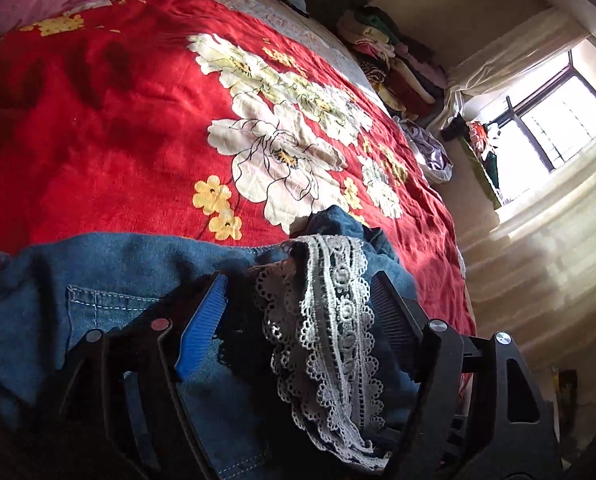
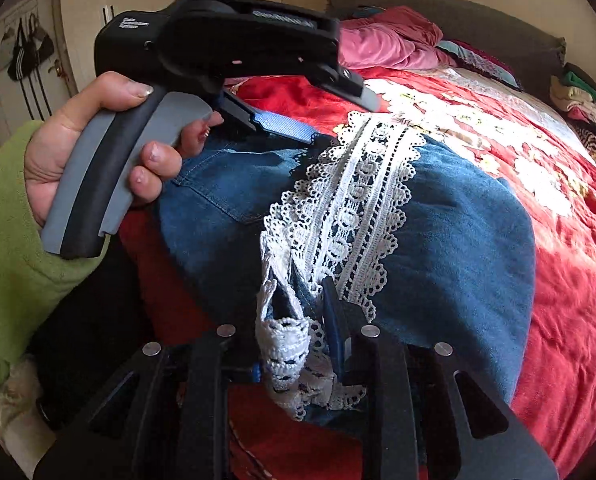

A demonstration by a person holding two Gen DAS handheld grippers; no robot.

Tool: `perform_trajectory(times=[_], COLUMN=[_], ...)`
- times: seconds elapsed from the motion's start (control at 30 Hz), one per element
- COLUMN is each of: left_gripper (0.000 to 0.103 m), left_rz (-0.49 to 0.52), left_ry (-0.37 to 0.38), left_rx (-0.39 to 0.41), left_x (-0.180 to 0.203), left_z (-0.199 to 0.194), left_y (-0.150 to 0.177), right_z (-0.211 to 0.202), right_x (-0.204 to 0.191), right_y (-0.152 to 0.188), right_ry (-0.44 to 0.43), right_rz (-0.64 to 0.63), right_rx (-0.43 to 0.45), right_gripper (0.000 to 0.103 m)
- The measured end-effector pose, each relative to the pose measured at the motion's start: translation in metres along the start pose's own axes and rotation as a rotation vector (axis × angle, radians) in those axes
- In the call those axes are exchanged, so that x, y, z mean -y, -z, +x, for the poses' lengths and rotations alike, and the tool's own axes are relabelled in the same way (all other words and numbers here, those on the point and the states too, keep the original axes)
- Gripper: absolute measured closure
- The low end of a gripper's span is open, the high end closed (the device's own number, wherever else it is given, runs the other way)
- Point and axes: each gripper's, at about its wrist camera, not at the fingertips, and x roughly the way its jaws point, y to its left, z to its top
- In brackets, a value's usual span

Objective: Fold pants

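We hold the left gripper (image 1: pixel 298 300) wide open around the lace trim (image 1: pixel 330 312) of the jeans (image 2: pixel 458 240), which lie across the bed (image 2: pixel 570 300) near its foot edge; our right gripper (image 2: pixel 298 320) pinches that lace band, running away from us

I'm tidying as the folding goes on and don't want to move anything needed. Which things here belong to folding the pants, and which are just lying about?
Belongs to the job:
- denim pants with lace trim
- left tool, open around the lace
- right tool, shut on the lace trim

Just lying about:
- red floral bedspread
- pink bedding
- stacked clothes
- purple garment
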Motion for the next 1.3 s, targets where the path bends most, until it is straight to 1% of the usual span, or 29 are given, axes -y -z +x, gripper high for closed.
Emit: perform_trajectory(times=[0.1,0.17,0.2,0.23,0.27,0.3,0.33,0.37,0.4,0.43,0.5,0.53,0.6,0.67,0.7,0.77,0.83,0.9,0.97,1.03,1.1,1.13,1.17,1.23,1.3], left_gripper=[0.038,0.038,0.042,0.052,0.058,0.067,0.074,0.076,0.081,0.086,0.087,0.091,0.091,0.091,0.091,0.091,0.089,0.087,0.086,0.085,0.084,0.083,0.081,0.075,0.075], left_rz=[0.009,0.029,0.032,0.035,0.037,0.038,0.033,0.030,0.030,0.040,0.076,0.097,0.123,0.144,0.144,0.130,0.097,0.085,0.102,0.122,0.140,0.142,0.143,0.154,0.173], left_ry=[-0.023,-0.041,-0.048,-0.067,-0.088,-0.104,-0.108,-0.108,-0.102,-0.094,-0.089,-0.086,-0.075,-0.101,-0.112,-0.134,-0.127,-0.112,-0.119,-0.121,-0.126,-0.120,-0.110,-0.112,-0.120], left_rx=[-0.030,-0.037,-0.043,-0.048,-0.048,-0.045,-0.046,-0.049,-0.045,-0.038,-0.013,0.000,0.011,0.004,-0.006,-0.037,-0.056,-0.047,-0.035,-0.019,-0.004,0.002,0.006,0.014,0.016], left_x=[0.001,0.007,0.009,0.010,0.010,0.011,0.011,0.011,0.014,0.017,0.026,0.031,0.037,0.036,0.032,0.017,0.002,-0.002,0.001,0.006,0.011,0.012,0.013,0.015,0.018], left_z=[0.013,0.016,0.018,0.022,0.023,0.025,0.025,0.026,0.025,0.021,0.013,0.009,0.007,0.014,0.021,0.037,0.044,0.041,0.034,0.024,0.013,0.007,0.001,-0.010,-0.016], left_y=[0.006,0.006,0.006,0.005,0.004,0.003,0.001,-0.003,-0.007,-0.011,-0.020,-0.024,-0.030,-0.033,-0.033,-0.031,-0.026,-0.023,-0.020,-0.017,-0.012,-0.008,-0.003,0.009,0.021], right_z=[-0.007,-0.015,-0.017,-0.021,-0.022,-0.026,-0.025,-0.023,-0.020,-0.020,-0.021,-0.020,-0.016,-0.006,0.000,0.008,0.010,0.007,0.000,-0.004,-0.018,-0.025,-0.036,-0.051,-0.061], right_x=[0.001,0.004,0.006,0.007,0.007,0.000,-0.001,-0.002,-0.002,-0.003,-0.007,-0.009,-0.014,-0.016,-0.015,-0.013,-0.013,-0.014,-0.010,0.005,0.016,0.022,0.030,0.050,0.080], right_y=[0.001,0.004,0.005,0.008,0.011,0.014,0.017,0.019,0.017,0.015,0.008,0.004,-0.001,-0.001,0.000,0.002,0.004,0.006,0.007,0.004,0.005,0.004,0.003,-0.002,-0.010], right_ry=[0.013,0.033,0.039,0.043,0.045,0.048,0.047,0.030,0.012,0.016,0.004,0.011,0.012,0.017,0.006,-0.020,-0.032,-0.055,-0.090,-0.112,-0.143,-0.153,-0.149,-0.106,-0.074], right_rz=[-0.005,-0.004,0.000,0.006,0.008,0.005,0.002,0.000,0.005,0.013,-0.009,-0.027,-0.060,-0.074,-0.068,-0.043,-0.041,-0.048,-0.033,-0.017,0.018,0.039,0.060,0.104,0.171], right_rx=[0.020,0.036,0.038,0.035,0.032,0.031,0.028,0.017,0.011,0.018,0.035,0.044,0.054,0.030,0.011,-0.003,-0.003,0.000,0.005,0.010,0.021,0.040,0.064,0.095,0.125], right_gripper=[0.078,0.069,0.066,0.054,0.050,0.050,0.055,0.082,0.090,0.090,0.090,0.090,0.090,0.089,0.088,0.084,0.081,0.078,0.074,0.071,0.066,0.062,0.062,0.062,0.062])
